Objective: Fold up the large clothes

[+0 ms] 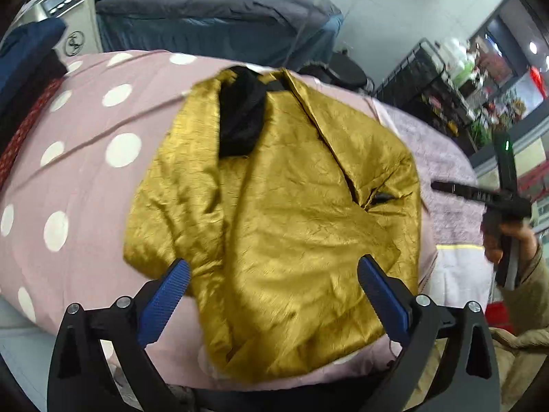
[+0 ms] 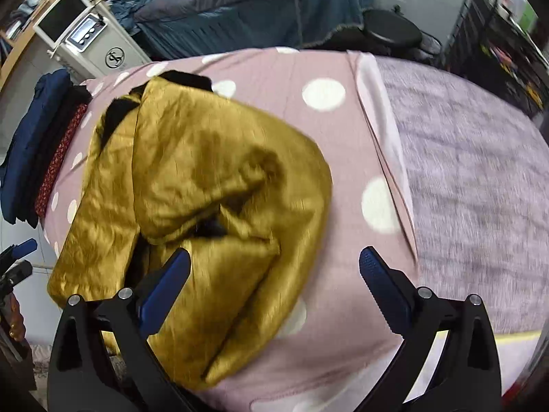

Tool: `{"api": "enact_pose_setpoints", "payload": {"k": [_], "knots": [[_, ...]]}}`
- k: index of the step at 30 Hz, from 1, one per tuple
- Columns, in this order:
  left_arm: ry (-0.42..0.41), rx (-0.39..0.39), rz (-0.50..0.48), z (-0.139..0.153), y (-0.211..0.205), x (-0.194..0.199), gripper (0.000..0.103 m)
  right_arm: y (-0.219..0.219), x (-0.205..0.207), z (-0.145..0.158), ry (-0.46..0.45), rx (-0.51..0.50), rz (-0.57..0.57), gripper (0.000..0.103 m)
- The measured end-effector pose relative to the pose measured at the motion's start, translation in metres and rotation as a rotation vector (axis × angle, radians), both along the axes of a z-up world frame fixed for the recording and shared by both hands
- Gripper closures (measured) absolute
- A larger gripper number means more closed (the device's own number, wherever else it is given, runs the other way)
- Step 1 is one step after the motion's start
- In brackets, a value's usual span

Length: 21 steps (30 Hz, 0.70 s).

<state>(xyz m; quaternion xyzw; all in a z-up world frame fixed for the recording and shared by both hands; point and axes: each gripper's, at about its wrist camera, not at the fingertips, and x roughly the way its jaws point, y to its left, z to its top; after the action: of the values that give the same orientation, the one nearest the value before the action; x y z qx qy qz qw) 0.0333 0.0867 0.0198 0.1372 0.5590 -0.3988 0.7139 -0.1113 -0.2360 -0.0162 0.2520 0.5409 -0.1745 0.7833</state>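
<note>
A shiny gold jacket (image 1: 291, 213) with a black collar (image 1: 240, 113) lies partly folded on a pink polka-dot bedspread (image 1: 85, 178). My left gripper (image 1: 272, 271) is open and empty, held above the jacket's near hem. In the right wrist view the jacket (image 2: 192, 206) lies to the left. My right gripper (image 2: 274, 264) is open and empty above the jacket's right edge and the bedspread (image 2: 326, 130). The right gripper also shows in the left wrist view (image 1: 487, 199), held in a hand at the far right.
A stack of folded clothes, navy and red-patterned (image 2: 41, 151), sits at the bed's left edge. A grey-lilac blanket (image 2: 480, 178) covers the bed's right part. A white machine (image 2: 89, 37), another bed with dark bedding (image 2: 240, 3), a black stool (image 2: 391, 31) and a black rack (image 1: 432, 82) stand behind.
</note>
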Motion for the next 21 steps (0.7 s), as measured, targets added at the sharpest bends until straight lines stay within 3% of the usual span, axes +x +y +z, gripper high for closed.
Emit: {"api": "enact_pose_setpoints", "payload": {"k": [4,5,6,7,8,9,12,16,18,21], "knots": [[-0.015,0.192,-0.151,-0.046,-0.053,-0.012,0.007,-0.017,0.042,-0.03,0.016,0.006,0.042,0.006],[-0.029,0.214,-0.177,-0.053,-0.06,-0.018,0.008,-0.02,0.048,-0.038,0.014,0.009,0.042,0.014],[-0.037,0.225,-0.195,-0.062,-0.064,-0.023,0.015,-0.024,0.053,-0.043,0.004,0.016,0.043,0.026],[-0.018,0.238,-0.196,-0.07,-0.065,-0.025,0.041,-0.024,0.056,-0.049,-0.002,0.031,0.048,0.07],[0.007,0.253,-0.187,-0.075,-0.064,-0.024,0.058,-0.023,0.057,-0.055,0.024,0.045,0.048,0.095],[0.049,0.26,-0.167,-0.078,-0.057,-0.023,0.078,-0.022,0.055,-0.059,0.045,0.068,0.051,0.095],[0.081,0.227,-0.146,-0.068,-0.024,-0.021,0.091,-0.001,0.036,-0.035,-0.06,0.102,0.142,0.096],[0.107,0.272,-0.115,-0.062,0.042,-0.025,0.094,0.04,-0.024,0.01,-0.17,0.156,0.356,0.097],[0.147,0.323,-0.083,-0.074,0.077,-0.028,0.094,0.059,-0.052,0.01,-0.126,0.171,0.438,0.097],[0.218,0.435,-0.031,-0.112,0.114,-0.036,0.094,0.088,-0.089,-0.021,0.024,0.215,0.529,0.096]]}}
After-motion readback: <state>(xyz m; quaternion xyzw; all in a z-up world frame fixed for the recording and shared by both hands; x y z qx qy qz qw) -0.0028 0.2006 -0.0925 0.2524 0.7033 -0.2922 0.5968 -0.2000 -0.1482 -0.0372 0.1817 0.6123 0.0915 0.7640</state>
